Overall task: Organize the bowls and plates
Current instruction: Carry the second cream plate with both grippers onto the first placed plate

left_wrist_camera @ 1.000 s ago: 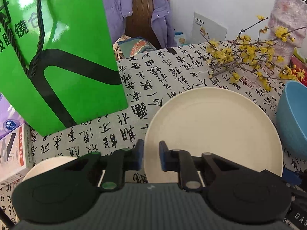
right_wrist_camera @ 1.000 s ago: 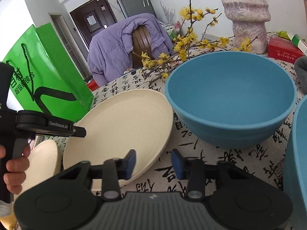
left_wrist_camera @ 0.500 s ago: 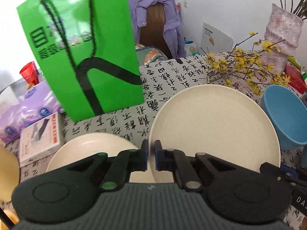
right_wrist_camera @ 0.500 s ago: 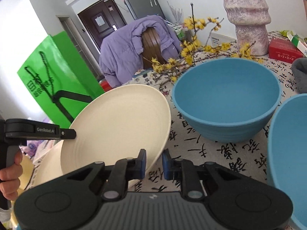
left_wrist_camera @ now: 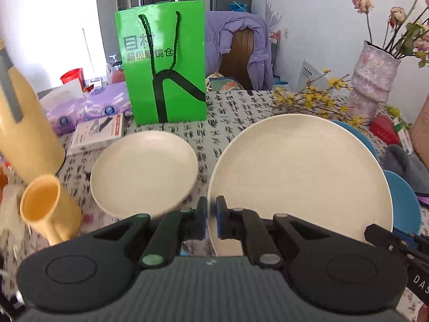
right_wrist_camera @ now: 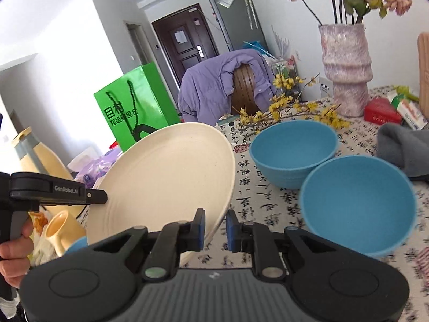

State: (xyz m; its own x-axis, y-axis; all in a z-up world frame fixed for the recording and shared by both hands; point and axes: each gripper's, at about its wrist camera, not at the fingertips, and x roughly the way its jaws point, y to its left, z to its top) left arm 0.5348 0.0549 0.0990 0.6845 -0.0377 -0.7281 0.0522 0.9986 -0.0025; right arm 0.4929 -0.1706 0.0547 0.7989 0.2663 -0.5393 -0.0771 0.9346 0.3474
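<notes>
The glossy green paper gift bag with a dark rope handle (left_wrist_camera: 166, 72) carries large characters "目村" above a smaller line "超级眼镜仓"; the black arm of the left gripper (right_wrist_camera: 106, 197) reads "GenRobot.AI"; the white tablecloth (left_wrist_camera: 222, 123) is covered in black brush calligraphy, too cursive to read

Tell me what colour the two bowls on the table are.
Both bowls are blue, clearest in the right wrist view.

Far blue bowl (left_wrist_camera: 356, 136) mostly behind the large cream plate (left_wrist_camera: 300, 177) — yellow jug (left_wrist_camera: 24, 128) cut off at left.
</notes>
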